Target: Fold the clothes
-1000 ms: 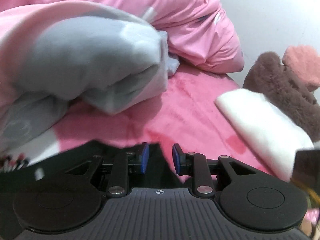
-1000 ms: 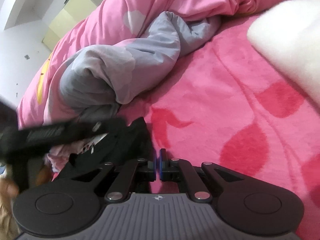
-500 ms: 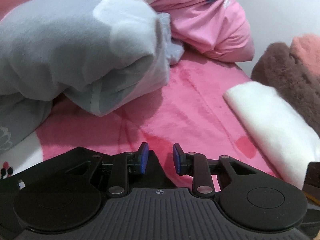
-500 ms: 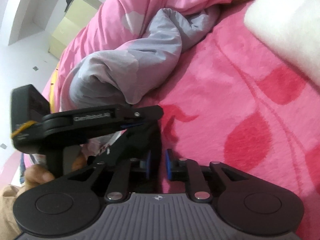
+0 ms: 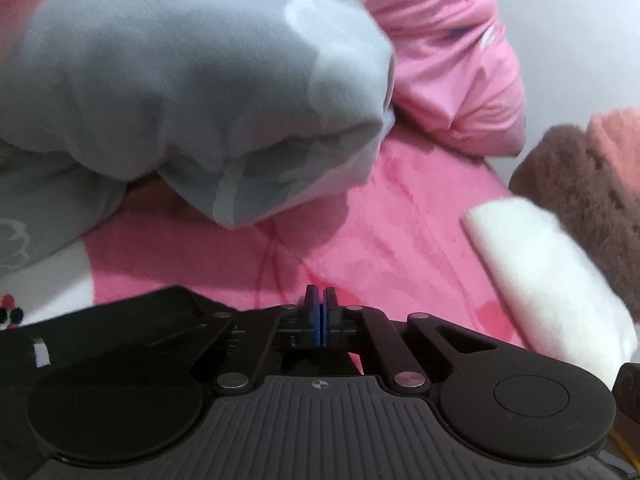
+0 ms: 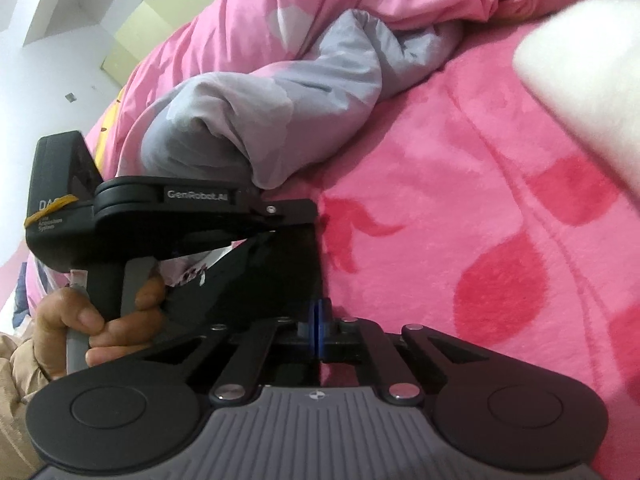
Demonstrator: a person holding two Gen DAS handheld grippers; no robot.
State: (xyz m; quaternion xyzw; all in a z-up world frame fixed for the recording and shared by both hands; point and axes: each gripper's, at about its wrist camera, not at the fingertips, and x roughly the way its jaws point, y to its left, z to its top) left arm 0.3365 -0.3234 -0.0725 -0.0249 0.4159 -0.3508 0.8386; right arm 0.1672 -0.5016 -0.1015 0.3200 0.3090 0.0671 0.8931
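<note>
**Both grippers pinched on the black garment**

The left gripper [image 5: 321, 312] has its blue pads pressed together, the black garment [image 5: 132, 320] bunched under and left of them. The right gripper [image 6: 319, 332] is likewise clamped, its pads at the black cloth's edge (whether fabric sits between them, I cannot tell). A hand [image 6: 92, 320] grips the left tool's handle beside it. Ahead of both lies the pink blanket [image 6: 460, 208], a grey duvet roll [image 5: 192, 92] beyond, a white folded piece [image 5: 552, 280] to the right.
</note>
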